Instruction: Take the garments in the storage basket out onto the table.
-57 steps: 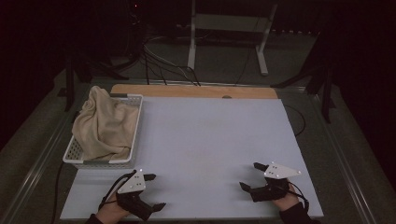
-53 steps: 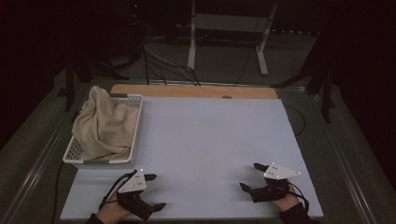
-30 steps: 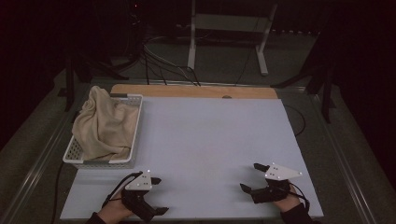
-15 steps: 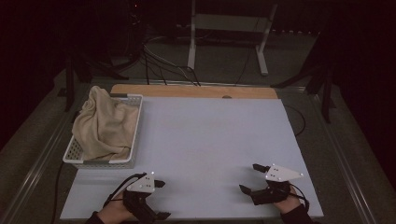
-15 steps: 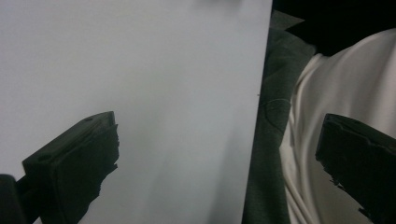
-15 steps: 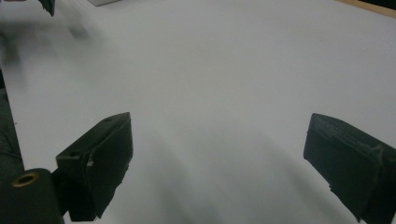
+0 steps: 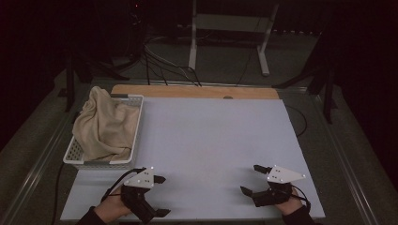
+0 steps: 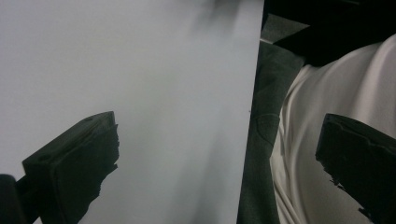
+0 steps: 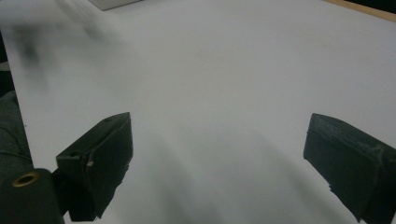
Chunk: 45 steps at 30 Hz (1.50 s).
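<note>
Tongs sit at the near edge of the surface (image 7: pixel 211 140), one pair in each hand. The left tongs (image 7: pixel 159 196) point toward the right, jaws spread wide with nothing between them; in the left gripper view one jaw hangs over the white surface (image 8: pixel 140 93) and the other past its near edge, over the person's pale shirt (image 8: pixel 336 93). The right tongs (image 7: pixel 251 179) point to the left, jaws likewise wide apart and empty; in the right gripper view both jaws stand above bare white surface (image 9: pixel 224 84). The two pairs face each other, well apart, and neither touches anything but the hands holding them.

The cloth (image 7: pixel 103 124), beige and crumpled, lies heaped in the white basket (image 7: pixel 101 163) at the left edge of the surface, its folds rising above the rim and spilling over the far left corner. The basket stands just beyond the left tongs, near but not touching. A wooden strip (image 7: pixel 197 91) runs along the far edge of the surface.
</note>
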Motion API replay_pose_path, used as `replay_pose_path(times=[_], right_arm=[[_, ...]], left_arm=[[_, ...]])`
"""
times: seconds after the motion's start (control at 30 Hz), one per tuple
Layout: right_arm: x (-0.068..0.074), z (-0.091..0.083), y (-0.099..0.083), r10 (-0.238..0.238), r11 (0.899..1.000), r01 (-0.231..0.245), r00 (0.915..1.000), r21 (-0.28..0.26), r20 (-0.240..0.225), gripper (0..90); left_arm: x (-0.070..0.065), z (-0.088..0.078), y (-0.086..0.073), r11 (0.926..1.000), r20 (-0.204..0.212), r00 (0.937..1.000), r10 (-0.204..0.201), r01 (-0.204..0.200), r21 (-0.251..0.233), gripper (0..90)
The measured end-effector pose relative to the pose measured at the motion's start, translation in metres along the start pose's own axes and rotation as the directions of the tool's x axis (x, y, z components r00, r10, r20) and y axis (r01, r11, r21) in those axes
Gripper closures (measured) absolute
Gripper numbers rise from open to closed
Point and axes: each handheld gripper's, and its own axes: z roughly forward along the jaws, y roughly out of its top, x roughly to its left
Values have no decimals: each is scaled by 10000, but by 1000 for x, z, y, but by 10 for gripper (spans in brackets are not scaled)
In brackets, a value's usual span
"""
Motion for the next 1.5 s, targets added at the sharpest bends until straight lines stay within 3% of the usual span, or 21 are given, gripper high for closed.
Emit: replay_pose_path(times=[0.33, 0.77, 1.1, 1.5], right_arm=[[1, -1, 2, -14, 9999, 14, 10000, -125, -41, 86], [3, 0, 3, 20, 9999, -23, 9998, -156, -203, 86], [3, 0, 4, 85, 9999, -87, 9998, -121, -187, 86], [3, 1, 4, 93, 9999, -94, 9997, -79, -213, 86]], left_arm=[[6, -15, 14, 9999, -50, 10000, -7, 6, -103, 3], [13, -38, 25, 9998, -576, 9983, 113, -123, -182, 3], [21, -56, 32, 9994, -849, 9963, -141, 114, -322, 3], [35, -81, 35, 9971, -1531, 9869, -516, 423, -631, 3]])
